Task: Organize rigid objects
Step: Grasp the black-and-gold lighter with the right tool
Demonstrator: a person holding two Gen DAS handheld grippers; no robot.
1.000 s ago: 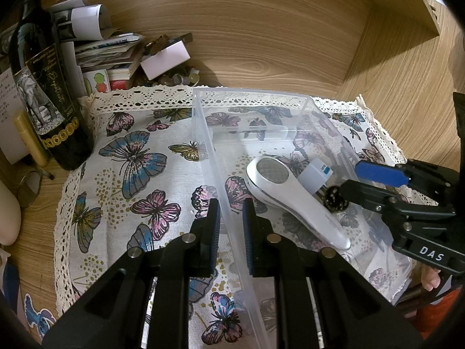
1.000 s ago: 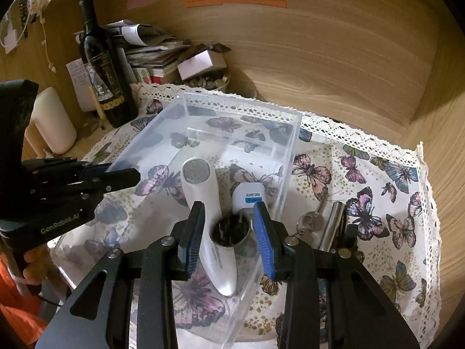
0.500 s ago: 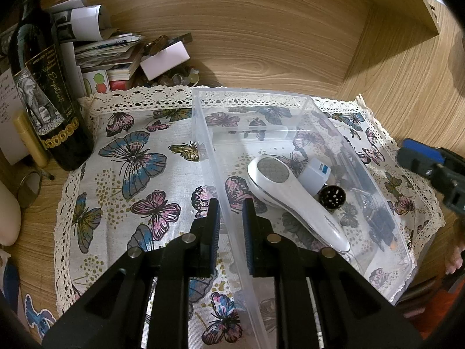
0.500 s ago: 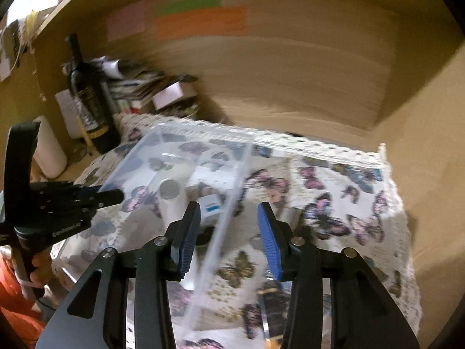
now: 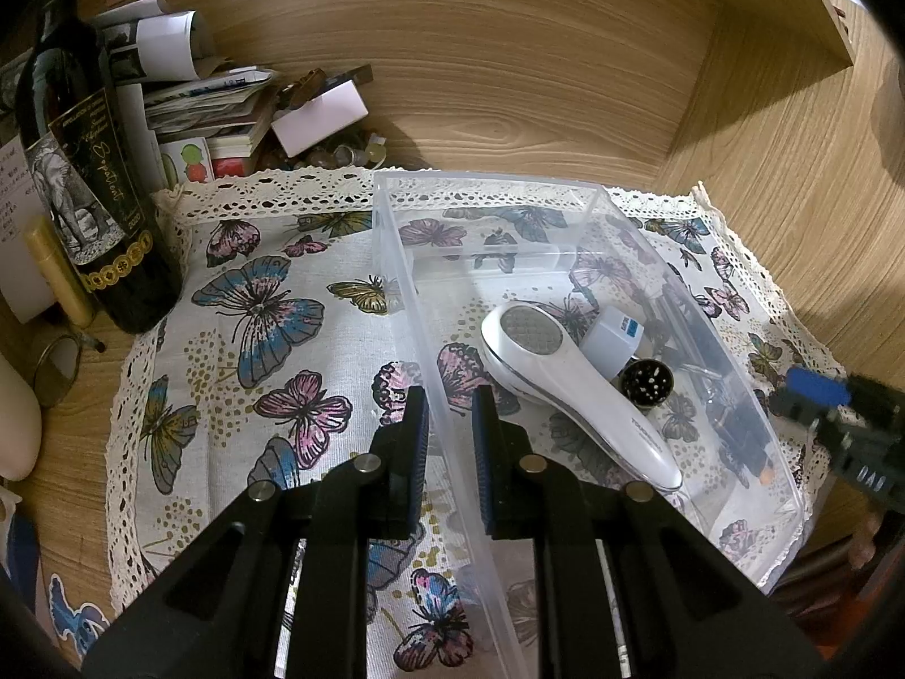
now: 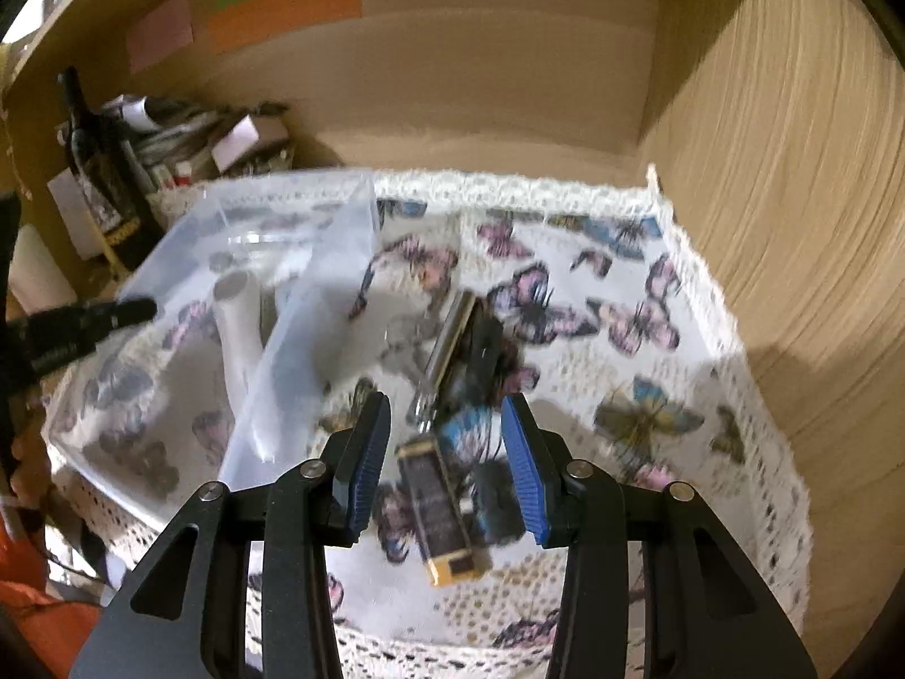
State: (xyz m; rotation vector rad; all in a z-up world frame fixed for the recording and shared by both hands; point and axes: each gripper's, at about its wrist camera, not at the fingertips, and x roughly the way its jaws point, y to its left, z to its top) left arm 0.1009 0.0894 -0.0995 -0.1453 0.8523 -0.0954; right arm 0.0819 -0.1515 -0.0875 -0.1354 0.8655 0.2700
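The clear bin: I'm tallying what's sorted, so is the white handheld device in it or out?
In. The white handheld device lies flat on the floor of the clear bin, enclosed by its walls, beside a small white box.

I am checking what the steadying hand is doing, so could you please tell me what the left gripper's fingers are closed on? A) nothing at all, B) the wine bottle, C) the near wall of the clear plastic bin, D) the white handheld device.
C: in the left wrist view the left gripper straddles the near wall of the clear plastic bin, one finger on each side, pinching it.
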